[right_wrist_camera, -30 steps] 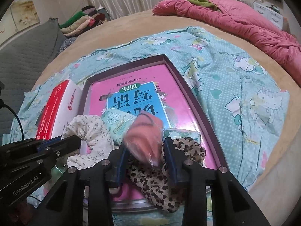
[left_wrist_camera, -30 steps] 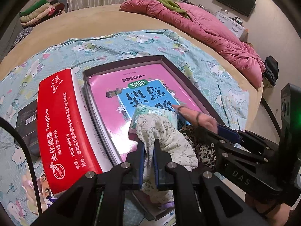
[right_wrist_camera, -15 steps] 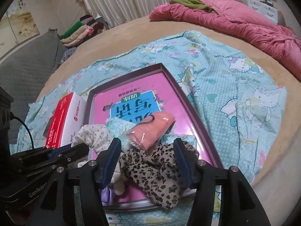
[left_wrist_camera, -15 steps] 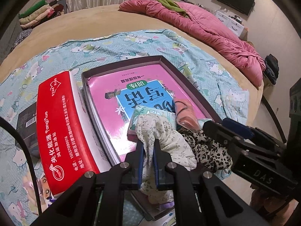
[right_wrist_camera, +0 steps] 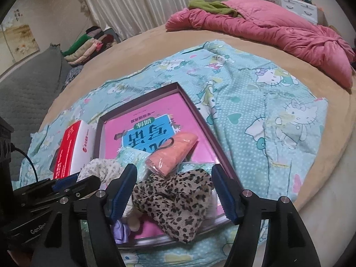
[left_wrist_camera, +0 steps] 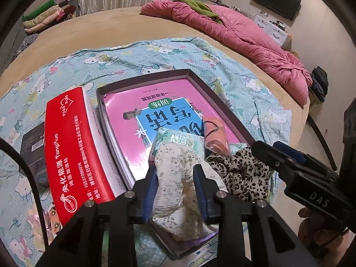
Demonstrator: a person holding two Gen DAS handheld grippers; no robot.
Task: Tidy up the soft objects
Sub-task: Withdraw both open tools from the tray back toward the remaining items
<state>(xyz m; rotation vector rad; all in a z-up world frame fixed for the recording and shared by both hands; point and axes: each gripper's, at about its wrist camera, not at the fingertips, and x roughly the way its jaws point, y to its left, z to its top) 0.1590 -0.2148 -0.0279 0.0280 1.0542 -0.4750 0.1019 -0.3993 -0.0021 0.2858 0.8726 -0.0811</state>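
Note:
A dark shallow box (left_wrist_camera: pixel 222 104) on the bed holds a pink book (left_wrist_camera: pixel 133 104) and soft items. A white floral cloth (left_wrist_camera: pixel 175 169) lies at its near end between the fingers of my left gripper (left_wrist_camera: pixel 175 189). Those jaws are opening and their pads stand just off the cloth. An orange wrapped packet (right_wrist_camera: pixel 173 153) rests free on the book beside a pale green tissue pack (right_wrist_camera: pixel 133 155). My right gripper (right_wrist_camera: pixel 173 178) hovers over a leopard-print cloth (right_wrist_camera: pixel 175 198). Its jaws are opening wide and grip nothing.
A red and white carton (left_wrist_camera: pixel 71 146) stands against the box's left side, with a black carton (left_wrist_camera: pixel 31 146) beyond it. A pink quilt (left_wrist_camera: pixel 244 37) lies at the far right of the bed. Folded clothes (left_wrist_camera: pixel 49 15) are stacked far left. A purple item (right_wrist_camera: pixel 121 231) peeks out under the cloths.
My left jaws, tightly shut on the floral cloth before, have parted. My right gripper let go of the orange packet, spread wide and drew back and up.

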